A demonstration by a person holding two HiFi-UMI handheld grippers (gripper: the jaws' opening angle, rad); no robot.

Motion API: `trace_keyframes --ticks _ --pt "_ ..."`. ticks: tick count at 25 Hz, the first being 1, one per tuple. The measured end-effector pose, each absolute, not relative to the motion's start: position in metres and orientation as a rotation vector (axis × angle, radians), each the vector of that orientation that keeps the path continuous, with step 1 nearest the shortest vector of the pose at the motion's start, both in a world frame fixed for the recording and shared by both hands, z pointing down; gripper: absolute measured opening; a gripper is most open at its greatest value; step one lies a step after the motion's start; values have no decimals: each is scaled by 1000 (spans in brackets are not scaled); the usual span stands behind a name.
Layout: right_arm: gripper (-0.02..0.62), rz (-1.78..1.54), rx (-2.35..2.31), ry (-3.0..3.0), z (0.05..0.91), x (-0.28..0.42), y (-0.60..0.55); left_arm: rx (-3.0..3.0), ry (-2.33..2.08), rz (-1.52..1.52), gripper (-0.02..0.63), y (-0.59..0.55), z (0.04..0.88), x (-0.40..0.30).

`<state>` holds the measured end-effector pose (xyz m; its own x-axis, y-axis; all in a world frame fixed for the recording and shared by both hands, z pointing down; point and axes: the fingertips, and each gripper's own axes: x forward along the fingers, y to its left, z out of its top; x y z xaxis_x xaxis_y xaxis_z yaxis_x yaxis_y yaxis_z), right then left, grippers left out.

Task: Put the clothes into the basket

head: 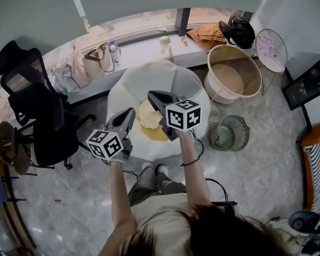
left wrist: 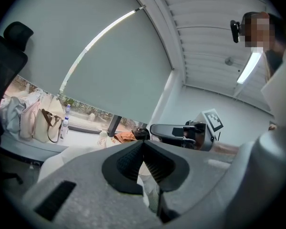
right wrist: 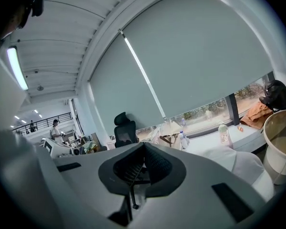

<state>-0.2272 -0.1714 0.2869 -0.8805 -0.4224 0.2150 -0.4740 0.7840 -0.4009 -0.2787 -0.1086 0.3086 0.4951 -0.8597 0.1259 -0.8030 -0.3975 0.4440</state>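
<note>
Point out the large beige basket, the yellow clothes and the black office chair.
large beige basket (head: 249, 68), head view, on its inner wall.
yellow clothes (head: 148, 118), head view, middle of the pile.
black office chair (head: 42, 119), head view, on its seat.

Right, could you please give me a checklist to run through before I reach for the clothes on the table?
1. Clothes accessible: ok. The cream and yellow clothes lie uncovered on the white table, in front of the person.
2. Left gripper ready to grasp: not ok. Its jaws are together and empty.
3. Right gripper ready to grasp: not ok. Its jaws are shut and empty.
4. Basket ready to receive: ok. The large basket stands beside the table with its mouth uncovered.
5. Grippers aimed at the clothes: not ok. Both gripper views look over the table toward the window.
</note>
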Motion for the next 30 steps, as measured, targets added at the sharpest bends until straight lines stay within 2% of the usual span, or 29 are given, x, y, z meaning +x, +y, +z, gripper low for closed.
trace_keyframes --ticks 9,25,30 --pt "9 842 695 -2835 321 -253 -205 2247 -1310 -110 11 -141 345 -301" --pt "9 847 595 -2724 407 -283 -278 2220 -1201 0 11 -217 432 -313" --pt "9 972 580 -2704 443 -283 -280 2208 -1155 38 11 -225 463 -308"
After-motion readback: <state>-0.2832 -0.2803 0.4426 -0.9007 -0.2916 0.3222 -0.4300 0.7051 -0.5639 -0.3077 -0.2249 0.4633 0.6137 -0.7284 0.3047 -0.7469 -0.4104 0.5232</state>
